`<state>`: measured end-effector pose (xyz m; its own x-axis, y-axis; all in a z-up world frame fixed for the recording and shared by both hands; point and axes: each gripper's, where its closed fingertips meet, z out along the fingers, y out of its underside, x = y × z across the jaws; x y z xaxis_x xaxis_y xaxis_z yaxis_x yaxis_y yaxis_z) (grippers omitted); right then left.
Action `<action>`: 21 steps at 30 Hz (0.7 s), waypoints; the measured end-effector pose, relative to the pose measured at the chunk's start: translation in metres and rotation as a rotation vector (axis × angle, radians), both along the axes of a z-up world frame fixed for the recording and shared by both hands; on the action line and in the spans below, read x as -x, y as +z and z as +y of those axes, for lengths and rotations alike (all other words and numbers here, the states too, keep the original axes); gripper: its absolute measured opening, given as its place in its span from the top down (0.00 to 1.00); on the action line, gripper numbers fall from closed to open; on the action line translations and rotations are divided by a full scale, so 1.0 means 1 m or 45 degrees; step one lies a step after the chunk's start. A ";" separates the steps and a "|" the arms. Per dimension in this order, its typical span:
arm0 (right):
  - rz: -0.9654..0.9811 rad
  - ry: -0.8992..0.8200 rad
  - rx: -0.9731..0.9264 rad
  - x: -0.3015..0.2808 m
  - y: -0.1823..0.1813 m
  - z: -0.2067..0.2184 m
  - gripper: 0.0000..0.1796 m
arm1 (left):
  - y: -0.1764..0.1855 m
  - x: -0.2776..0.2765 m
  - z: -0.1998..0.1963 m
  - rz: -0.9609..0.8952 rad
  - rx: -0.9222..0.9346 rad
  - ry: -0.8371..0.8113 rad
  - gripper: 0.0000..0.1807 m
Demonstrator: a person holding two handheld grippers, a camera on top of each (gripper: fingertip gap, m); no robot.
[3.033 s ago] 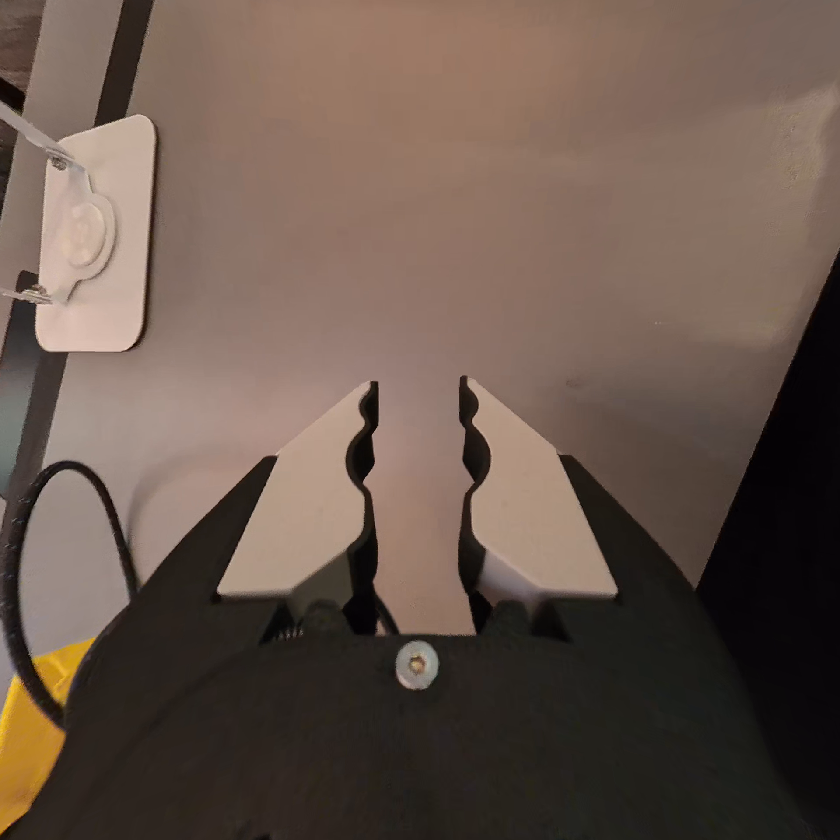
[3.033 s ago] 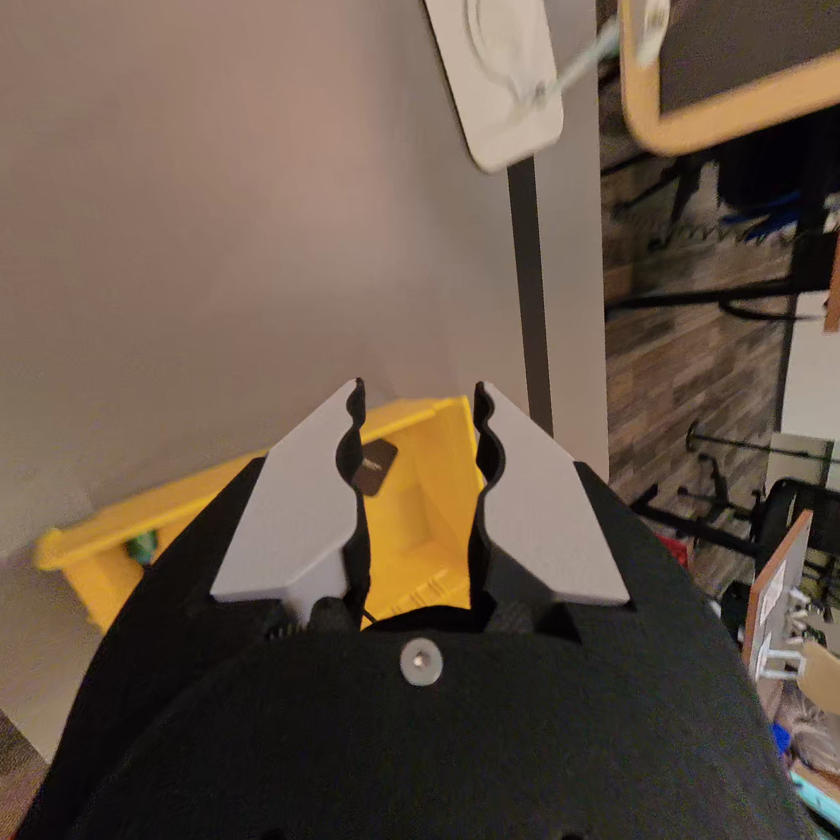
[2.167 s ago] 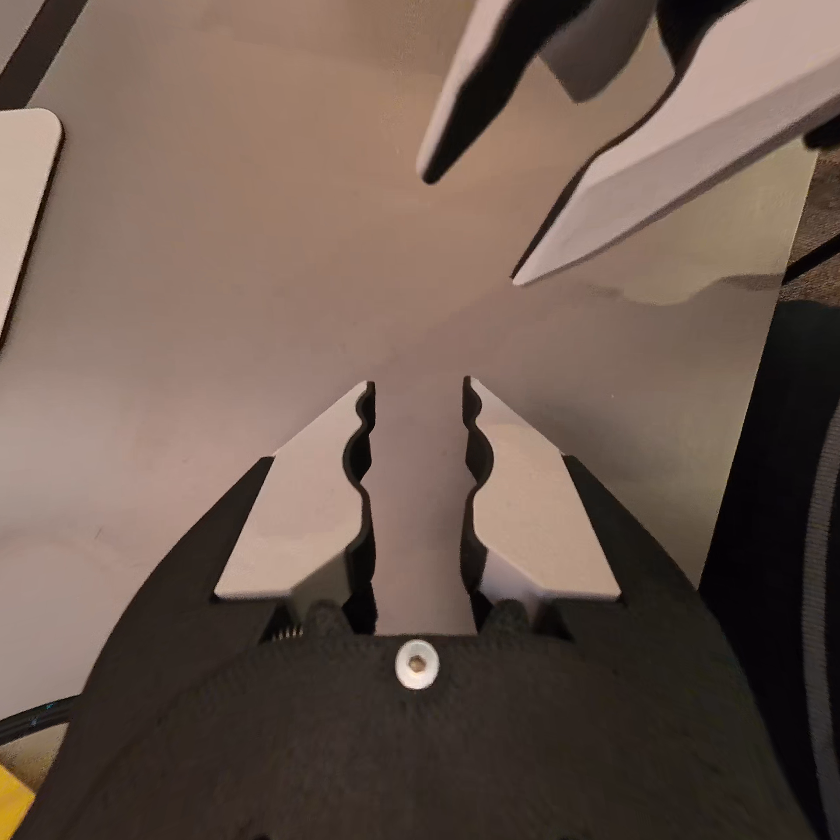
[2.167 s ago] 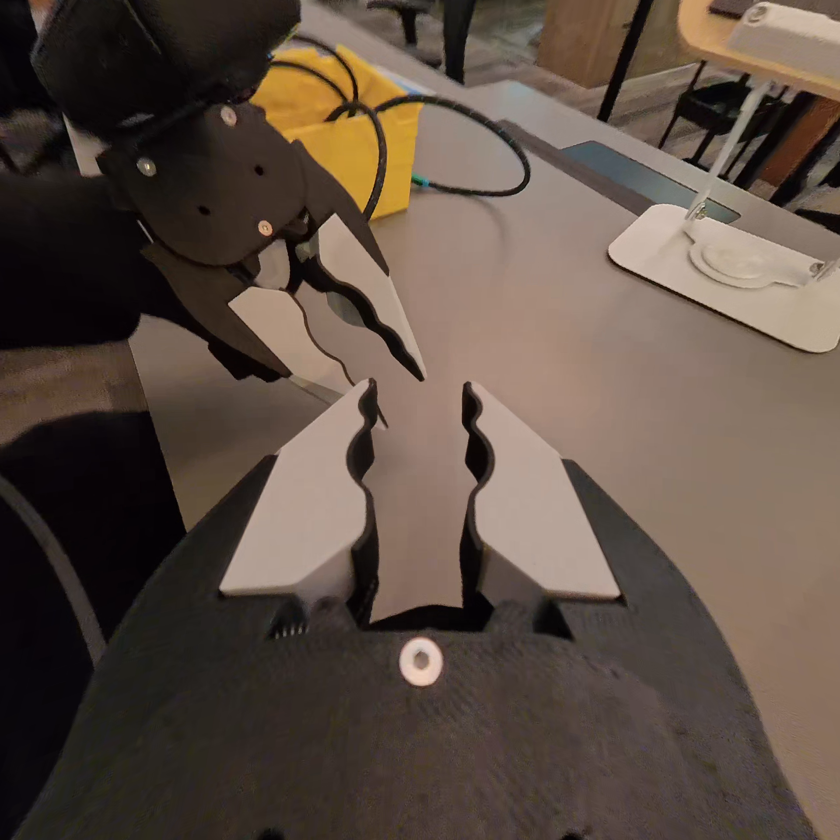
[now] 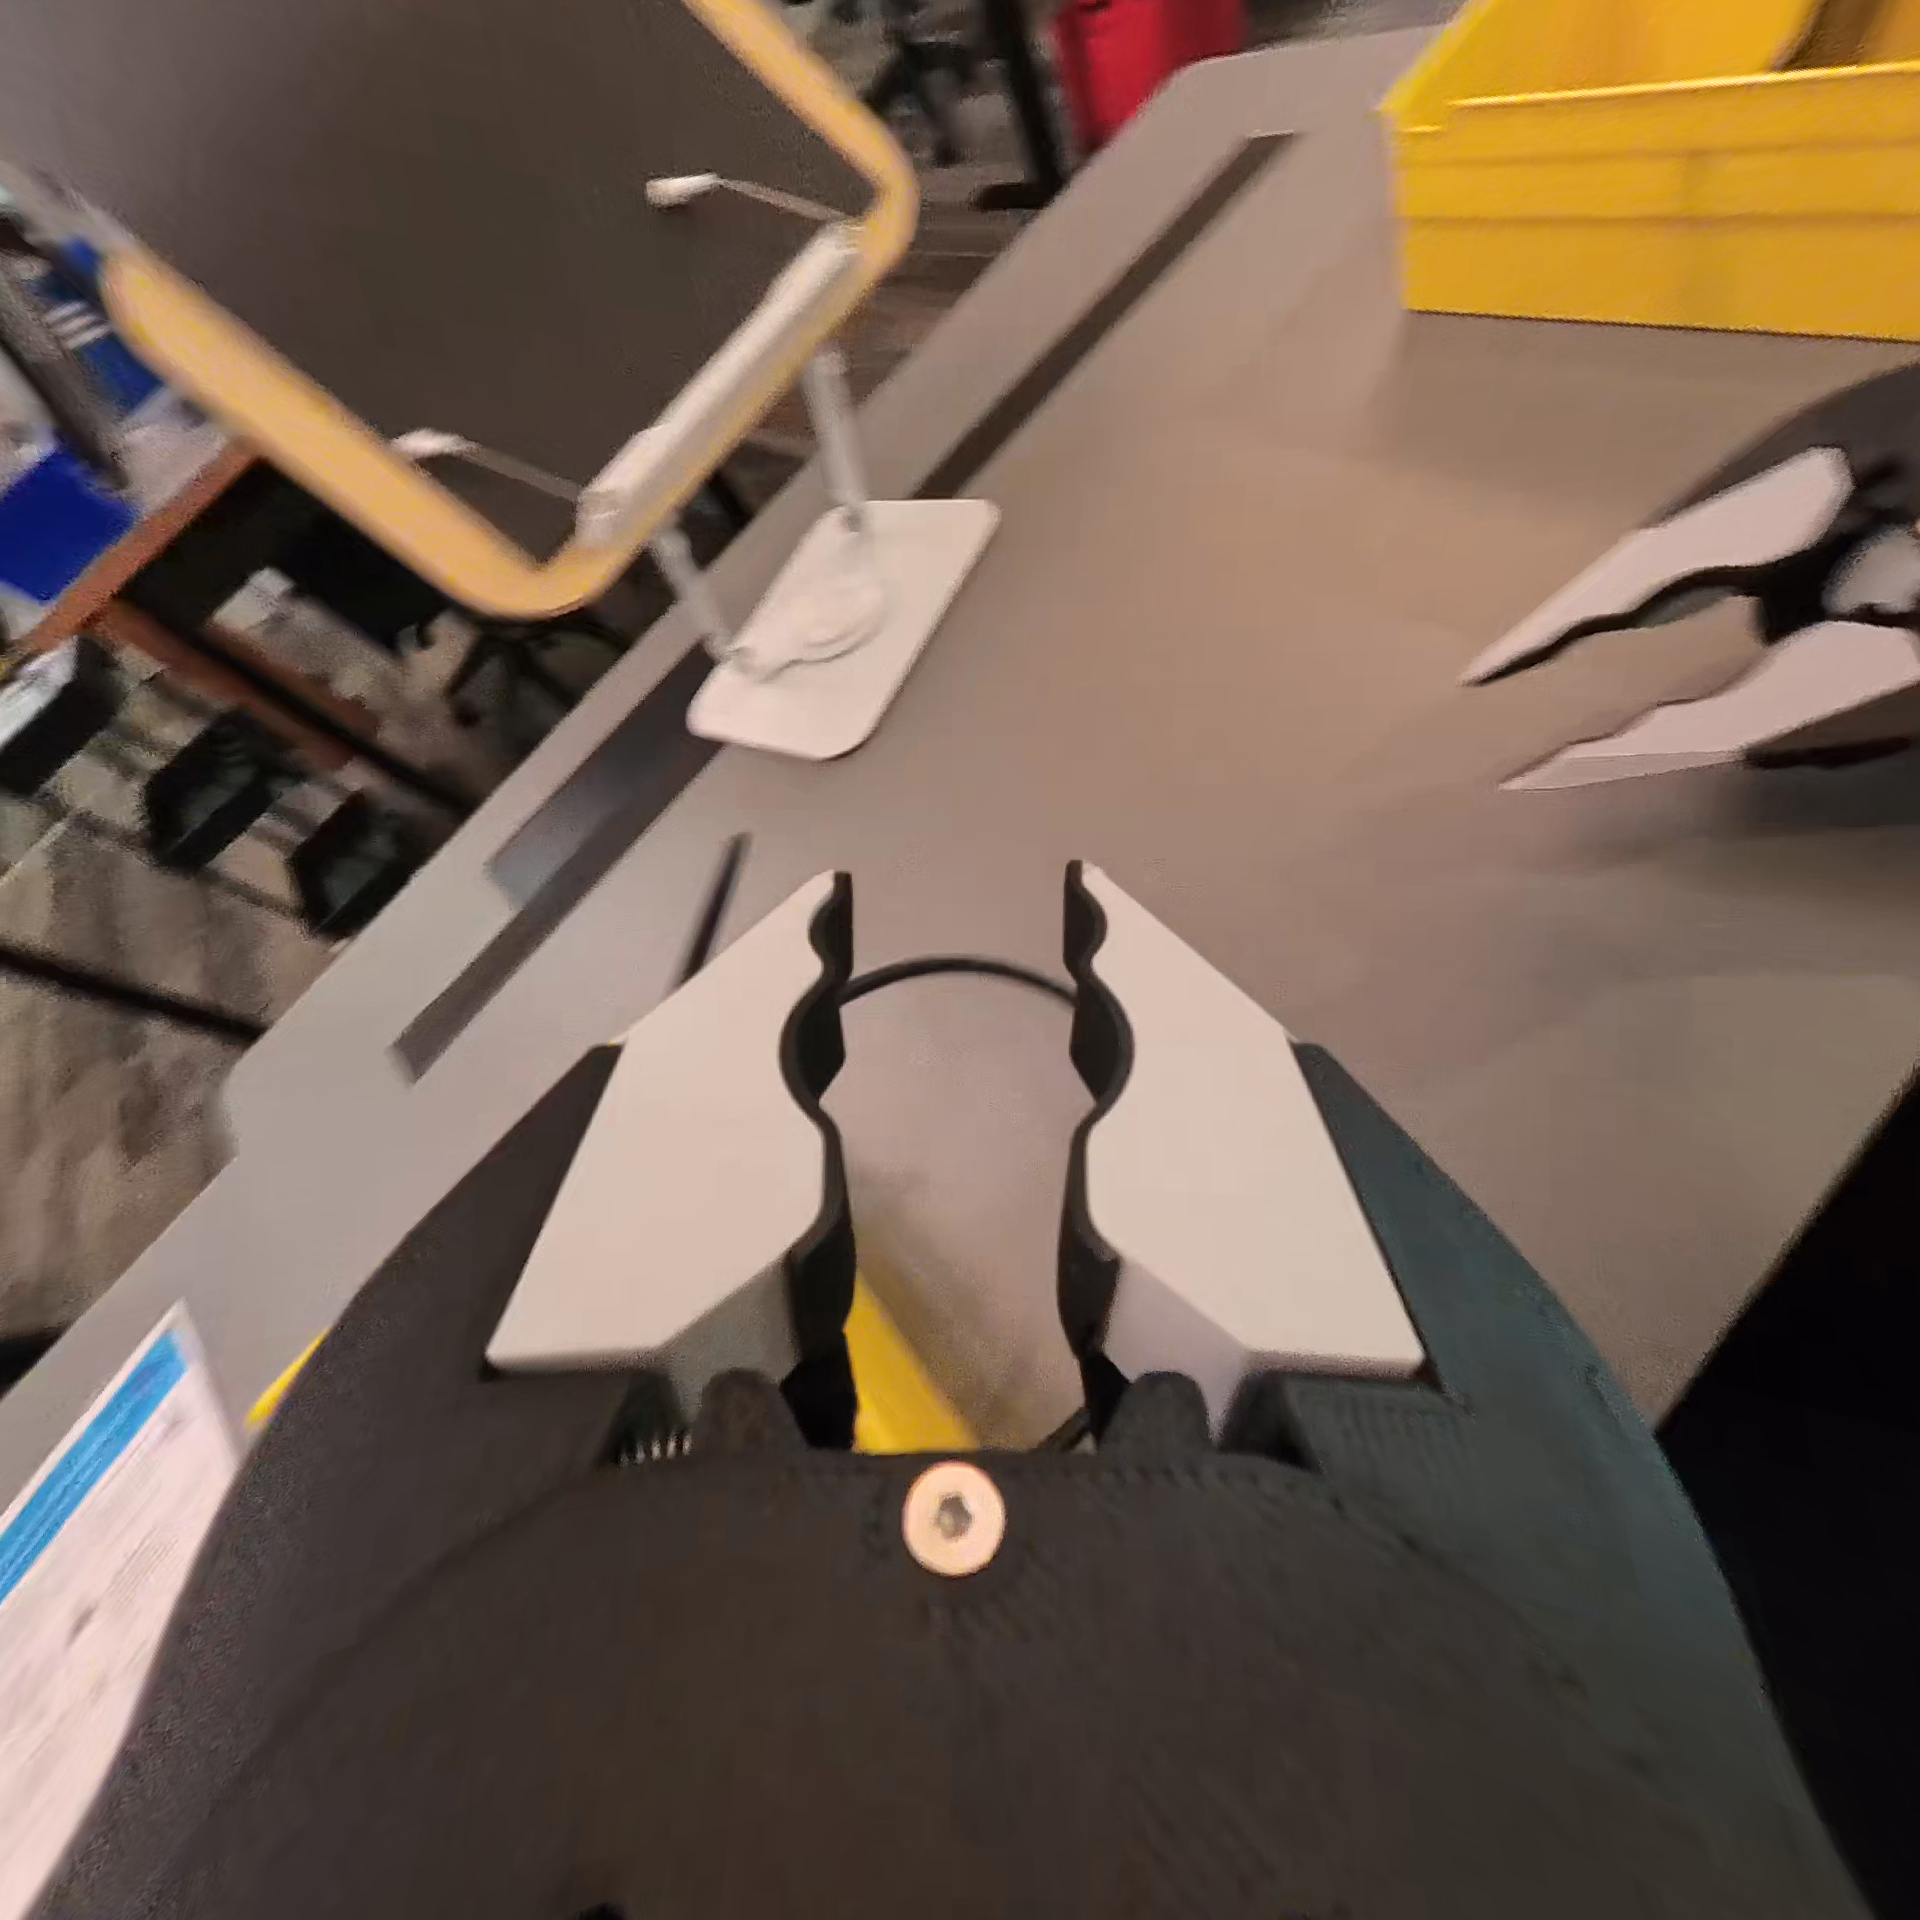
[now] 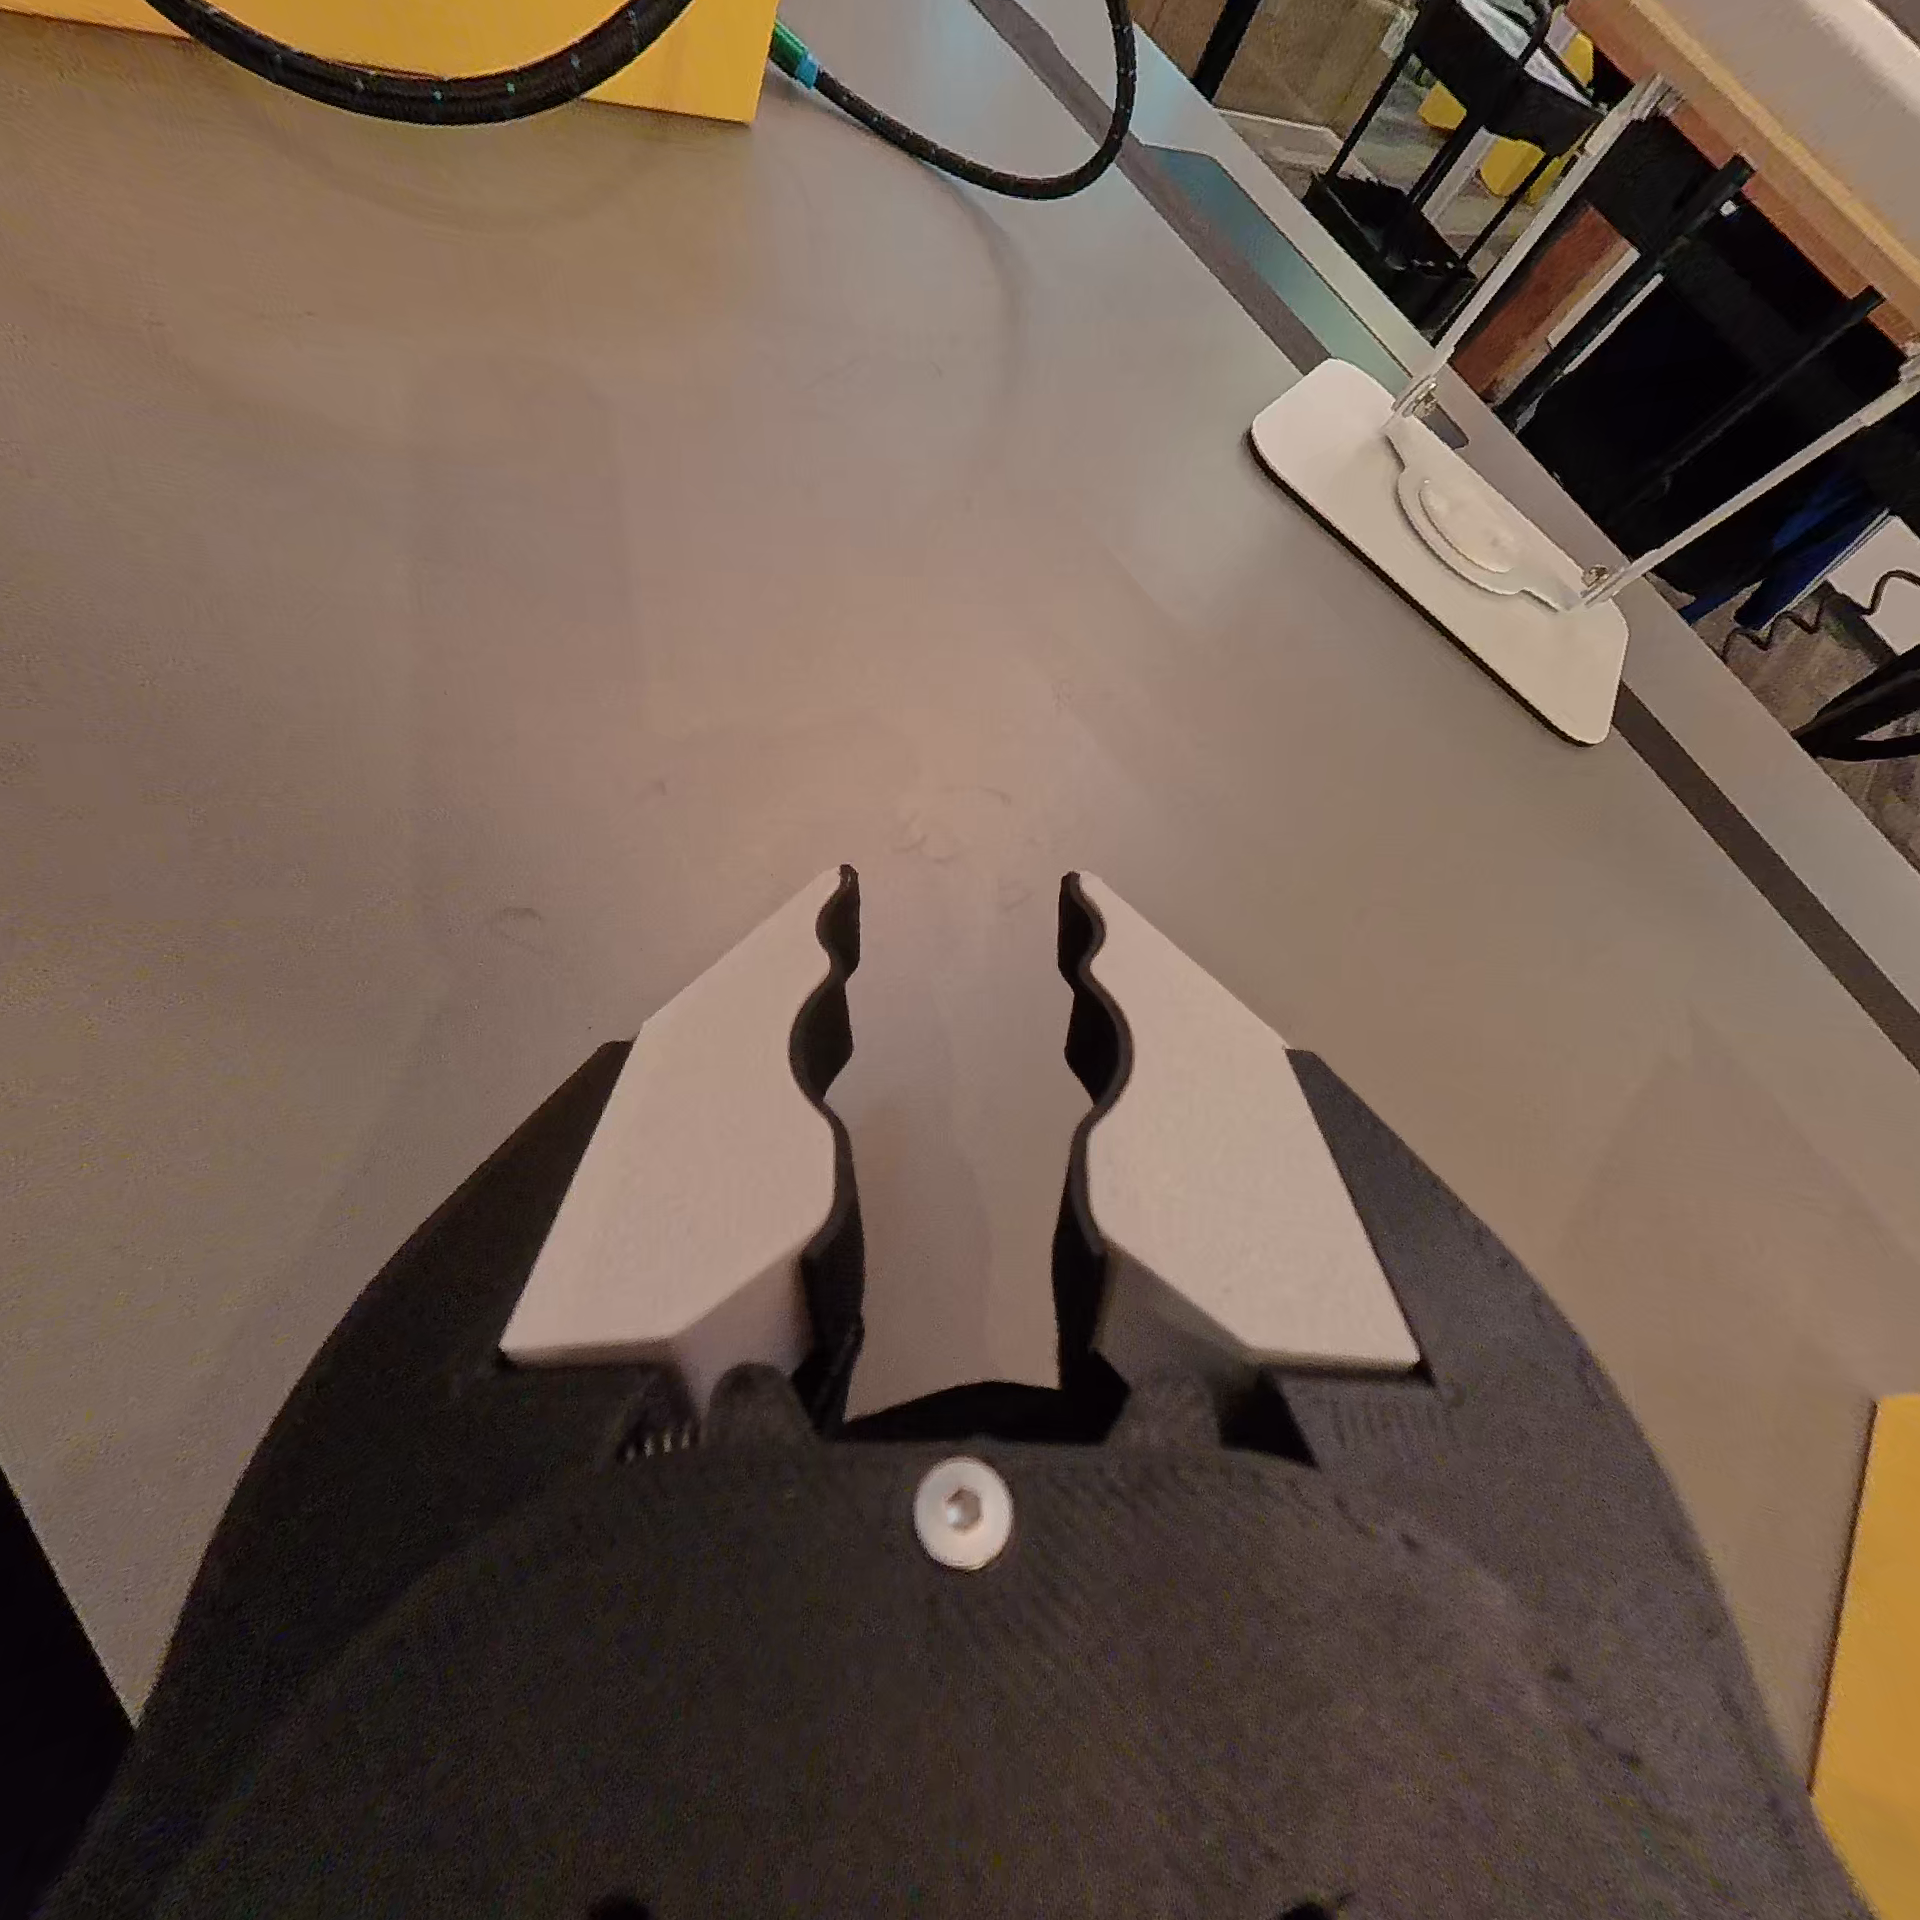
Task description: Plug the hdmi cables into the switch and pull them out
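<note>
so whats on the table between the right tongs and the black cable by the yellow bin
Nothing. In the right wrist view only bare grey table lies between the open right tongs and the black cable near the yellow bin.

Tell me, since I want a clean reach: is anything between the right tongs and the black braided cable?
Nothing visible: bare grey tabletop separates the open right tongs from the black braided cable near the yellow bin.

**Two wrist cameras over one grey table**

Left wrist view: low, blurred, looking along the grey table [image 5: 1195, 623] toward the white stand base [image 5: 842, 634]. Right wrist view: steeper, nearer the tabletop. Shared: that stand base [image 6: 1444, 551], table, braided cable [image 6: 935, 145].
</note>
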<state>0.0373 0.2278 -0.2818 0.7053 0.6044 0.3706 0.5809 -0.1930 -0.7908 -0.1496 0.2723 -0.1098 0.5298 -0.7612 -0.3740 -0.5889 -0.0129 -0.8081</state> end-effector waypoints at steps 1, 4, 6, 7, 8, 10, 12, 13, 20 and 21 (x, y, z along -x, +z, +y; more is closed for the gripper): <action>0.005 0.000 0.001 0.000 0.000 0.000 0.80 | 0.008 0.023 0.009 -0.009 -0.009 0.066 0.78; 0.020 0.001 0.008 0.000 -0.001 0.001 0.80 | -0.001 0.093 0.035 0.066 0.044 0.268 0.74; 0.026 0.003 0.011 0.000 -0.001 0.001 0.80 | -0.022 0.136 0.053 0.154 0.081 0.394 0.74; 0.028 0.004 0.011 0.000 -0.001 0.001 0.80 | -0.035 0.154 0.060 0.186 0.120 0.443 0.73; 0.030 0.004 0.012 0.000 -0.001 0.001 0.80 | -0.046 0.169 0.066 0.204 0.142 0.484 0.73; 0.030 0.003 0.011 0.000 -0.001 0.001 0.80 | -0.060 0.181 0.072 0.206 0.170 0.493 0.74; 0.028 0.000 0.015 -0.001 -0.002 0.002 0.80 | -0.066 0.177 0.070 0.230 0.175 0.430 0.77; 0.028 -0.002 0.017 -0.002 -0.002 0.002 0.80 | -0.068 0.171 0.068 0.253 0.180 0.378 0.78; 0.033 -0.001 0.031 -0.003 -0.005 0.003 0.80 | -0.107 0.152 0.086 0.505 0.266 0.247 0.72; 0.032 0.000 0.031 -0.003 -0.005 0.003 0.80 | -0.112 0.154 0.092 0.568 0.247 0.250 0.71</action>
<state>0.0402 0.2305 -0.2871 0.7140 0.6131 0.3380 0.5611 -0.2124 -0.8000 -0.3036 0.3641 -0.2220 0.4911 -0.7410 -0.4580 -0.8466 -0.2822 -0.4512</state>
